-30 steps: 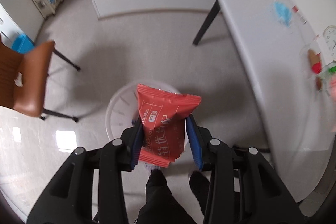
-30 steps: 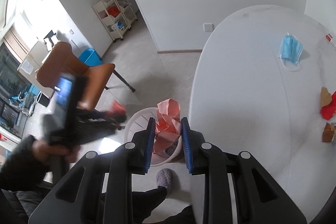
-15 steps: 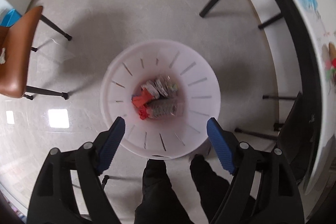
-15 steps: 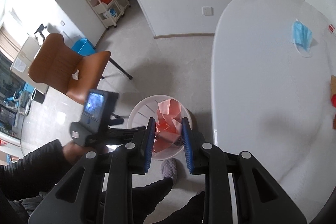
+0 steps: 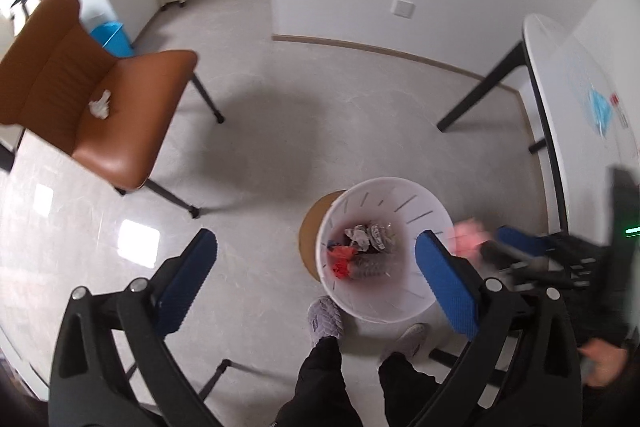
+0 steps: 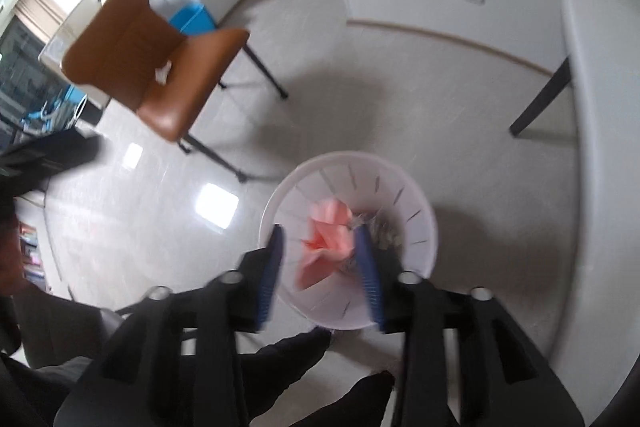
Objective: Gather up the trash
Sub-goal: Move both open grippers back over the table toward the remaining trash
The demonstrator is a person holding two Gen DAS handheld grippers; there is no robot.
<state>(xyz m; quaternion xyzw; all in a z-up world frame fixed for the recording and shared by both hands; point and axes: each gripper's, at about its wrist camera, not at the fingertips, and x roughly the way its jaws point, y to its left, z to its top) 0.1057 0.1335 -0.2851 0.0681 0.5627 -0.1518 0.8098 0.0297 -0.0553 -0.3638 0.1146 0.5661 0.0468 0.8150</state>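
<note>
Nearest the lenses, the person's dark trouser legs and grey slippers (image 5: 325, 319) are standing right against the foot of the white slotted wastebasket (image 5: 400, 309). The left gripper (image 5: 316, 279) is hanging beside and partly over that basket with nothing between its blue pads (image 5: 188, 281); its jaws have just been opening and are standing spread wide. The right gripper (image 6: 320, 267) is hovering directly above the basket mouth, its jaws having just been opening too, and the crumpled pink paper (image 6: 326, 241) is sitting between the pads, leaning toward the right-hand one. Motion blur is hiding whether that pad is still touching the paper, so it looks released rather than gripped. Inside the basket, a red wrapper (image 5: 340, 263) and grey crumpled bits are lying on the bottom.

Farther out, a brown chair (image 5: 100, 107) is standing well apart from the basket with a white tissue wad (image 5: 99, 107) on its seat, and the white table (image 5: 576, 115) is carrying a blue face mask (image 5: 599, 107).

The risk is that the light paper is catching on the right-hand pad and riding away when the gripper lifts, or drifting onto the rim and tipping to the floor, since the hand appears to be moving fast. The tissue and mask are still awaiting collection.
</note>
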